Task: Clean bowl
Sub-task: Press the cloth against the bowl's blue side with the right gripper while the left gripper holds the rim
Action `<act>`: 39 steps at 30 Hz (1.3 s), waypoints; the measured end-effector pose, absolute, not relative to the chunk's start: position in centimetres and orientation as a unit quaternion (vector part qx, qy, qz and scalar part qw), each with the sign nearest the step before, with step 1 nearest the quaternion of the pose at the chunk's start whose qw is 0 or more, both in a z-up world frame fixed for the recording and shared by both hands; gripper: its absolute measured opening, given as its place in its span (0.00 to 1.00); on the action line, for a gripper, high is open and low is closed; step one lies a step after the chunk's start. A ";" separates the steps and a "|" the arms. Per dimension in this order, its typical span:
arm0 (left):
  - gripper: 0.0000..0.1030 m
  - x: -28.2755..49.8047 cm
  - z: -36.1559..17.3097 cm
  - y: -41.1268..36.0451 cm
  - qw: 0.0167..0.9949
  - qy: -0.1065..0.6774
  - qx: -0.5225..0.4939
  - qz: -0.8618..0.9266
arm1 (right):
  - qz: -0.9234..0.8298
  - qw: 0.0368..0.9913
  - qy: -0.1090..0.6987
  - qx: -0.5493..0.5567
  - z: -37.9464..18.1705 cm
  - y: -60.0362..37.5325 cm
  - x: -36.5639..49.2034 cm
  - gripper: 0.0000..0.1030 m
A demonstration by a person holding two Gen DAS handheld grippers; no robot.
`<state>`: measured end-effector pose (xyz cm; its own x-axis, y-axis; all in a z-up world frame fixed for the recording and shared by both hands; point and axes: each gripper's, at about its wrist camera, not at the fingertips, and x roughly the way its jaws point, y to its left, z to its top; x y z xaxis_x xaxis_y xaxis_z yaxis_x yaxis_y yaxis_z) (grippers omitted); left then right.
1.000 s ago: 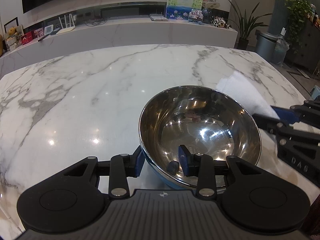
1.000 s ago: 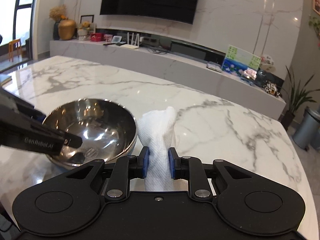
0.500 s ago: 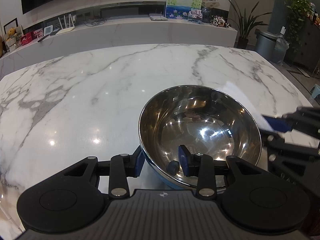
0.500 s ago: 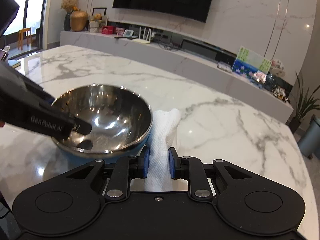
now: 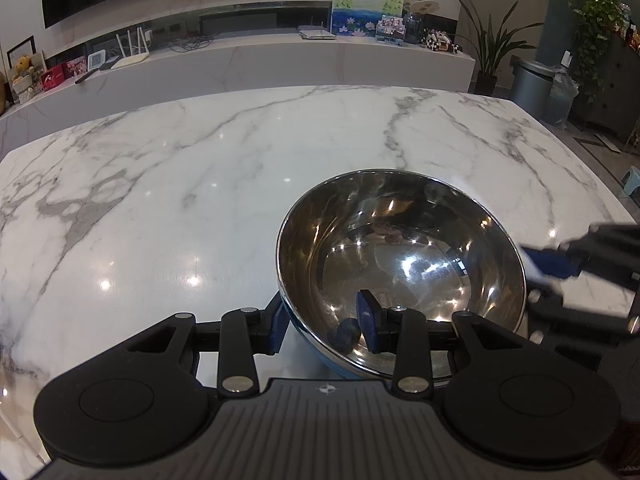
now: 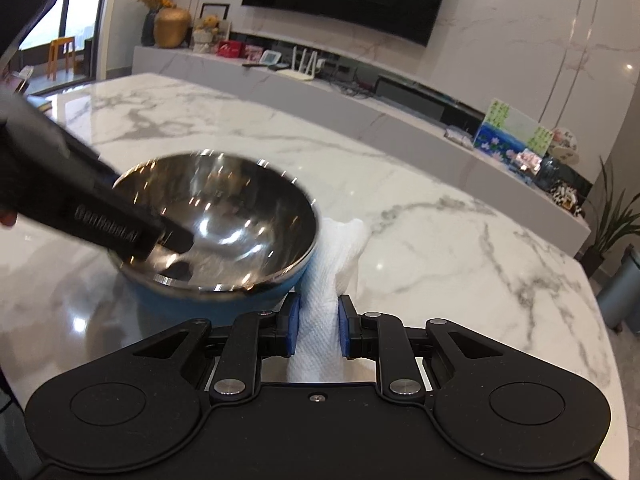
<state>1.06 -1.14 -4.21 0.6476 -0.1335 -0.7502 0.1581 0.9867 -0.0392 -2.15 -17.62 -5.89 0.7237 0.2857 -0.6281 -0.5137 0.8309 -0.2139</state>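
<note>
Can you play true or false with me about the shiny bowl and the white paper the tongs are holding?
1. The left tongs grip the rim of the bowl, one finger inside and one outside. True.
2. The right tongs hold a yellow sponge. False: they pinch a white paper towel.
3. The paper towel is wiping the bottom of the bowl. False: it sits outside the bowl, next to its wall.
4. The bowl is silver inside and blue outside. True.
5. The bowl is full of soup. False: only shiny metal and reflections show inside.
6. The bowl is over a white marble table. True.
</note>
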 end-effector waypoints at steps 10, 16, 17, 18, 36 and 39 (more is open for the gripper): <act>0.33 1.2 -4.2 -0.8 0.907 0.414 0.012 -0.080 | 0.228 0.905 0.302 -0.196 -6.2 -17.4 -2.6 0.17; 0.35 1.0 -3.8 -0.4 0.907 0.415 0.004 -0.073 | 0.214 0.920 0.270 -0.186 -3.8 -18.7 -2.4 0.17; 0.35 1.0 -3.8 -0.3 0.906 0.418 0.002 -0.074 | 0.214 0.922 0.263 -0.187 -3.3 -19.0 -2.4 0.17; 0.35 0.9 -3.8 -0.3 0.905 0.418 0.002 -0.075 | 0.215 0.922 0.260 -0.188 -3.0 -19.1 -2.4 0.17; 0.30 2.8 -4.0 -0.8 0.907 0.415 0.029 -0.069 | 0.227 0.912 0.286 -0.187 -4.5 -17.8 -3.1 0.17; 0.30 3.4 -4.0 -0.8 0.907 0.413 0.034 -0.067 | 0.232 0.907 0.296 -0.188 -5.1 -17.2 -3.1 0.17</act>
<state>3.37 -0.83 -4.01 0.6490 -0.0945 -0.7549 0.1503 0.9886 0.0055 -3.10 -17.22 -5.12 0.7174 0.3101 -0.6238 -0.5319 0.8221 -0.2031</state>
